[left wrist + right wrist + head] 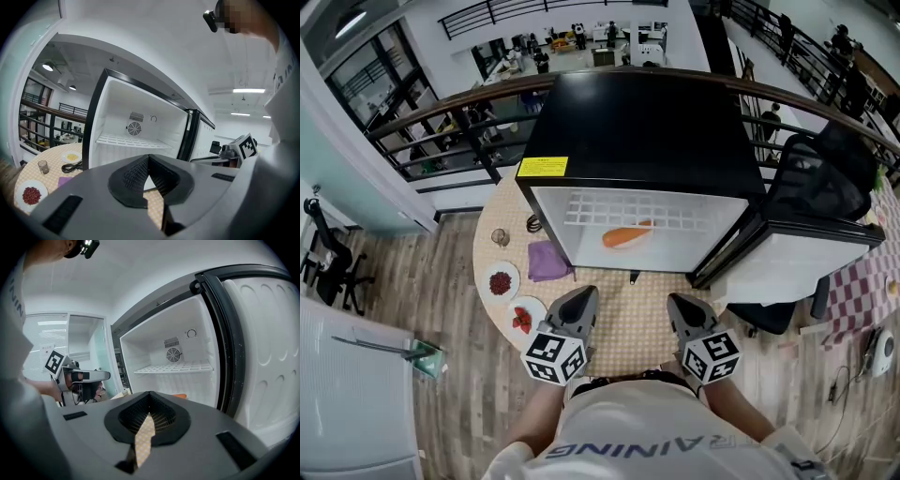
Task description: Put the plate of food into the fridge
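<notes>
A small black fridge [637,131] stands open on the round table [637,323], its door [797,246] swung out to the right. Inside are a white wire shelf [637,214] and an orange thing [626,236] lying below it. Left of the fridge sit a plate of dark red food [500,281] and a plate of bright red pieces [523,319]. In the left gripper view a third plate with yellow food [71,157] shows farther back. My left gripper [584,292] and right gripper [680,300] hover side by side before the fridge opening, both shut and empty.
A purple cloth [548,261], a small glass [501,237] and a coiled black cable [533,223] lie by the fridge's left side. A curved railing [441,117] runs behind the table. A black office chair [825,183] stands beyond the open door.
</notes>
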A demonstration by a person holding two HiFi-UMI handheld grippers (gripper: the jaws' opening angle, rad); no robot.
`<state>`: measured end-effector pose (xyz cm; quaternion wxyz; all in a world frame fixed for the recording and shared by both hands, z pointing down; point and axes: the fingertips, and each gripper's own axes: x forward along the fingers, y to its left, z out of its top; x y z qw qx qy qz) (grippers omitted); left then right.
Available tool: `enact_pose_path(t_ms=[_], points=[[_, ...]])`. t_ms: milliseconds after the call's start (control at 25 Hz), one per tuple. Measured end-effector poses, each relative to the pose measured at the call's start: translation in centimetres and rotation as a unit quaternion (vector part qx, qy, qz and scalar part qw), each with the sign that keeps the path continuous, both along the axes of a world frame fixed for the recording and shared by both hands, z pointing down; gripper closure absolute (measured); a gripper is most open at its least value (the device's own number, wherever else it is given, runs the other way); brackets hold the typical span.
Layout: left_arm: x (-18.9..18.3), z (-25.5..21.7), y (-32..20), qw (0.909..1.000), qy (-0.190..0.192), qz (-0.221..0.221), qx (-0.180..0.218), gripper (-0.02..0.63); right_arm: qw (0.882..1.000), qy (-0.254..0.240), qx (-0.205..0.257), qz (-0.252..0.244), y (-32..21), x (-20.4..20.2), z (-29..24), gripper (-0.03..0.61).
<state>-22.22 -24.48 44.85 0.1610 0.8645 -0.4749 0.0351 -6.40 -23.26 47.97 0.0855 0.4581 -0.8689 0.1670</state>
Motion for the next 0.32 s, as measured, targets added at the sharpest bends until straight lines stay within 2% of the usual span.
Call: enact_pose_path(t_ms=[320], points=[[0.5,1.1,0.1,0.9999,0.002,0.006,-0.013,0.604,1.000,0.000,-0.001,0.003,0.0,0.2,0.4,0.557]])
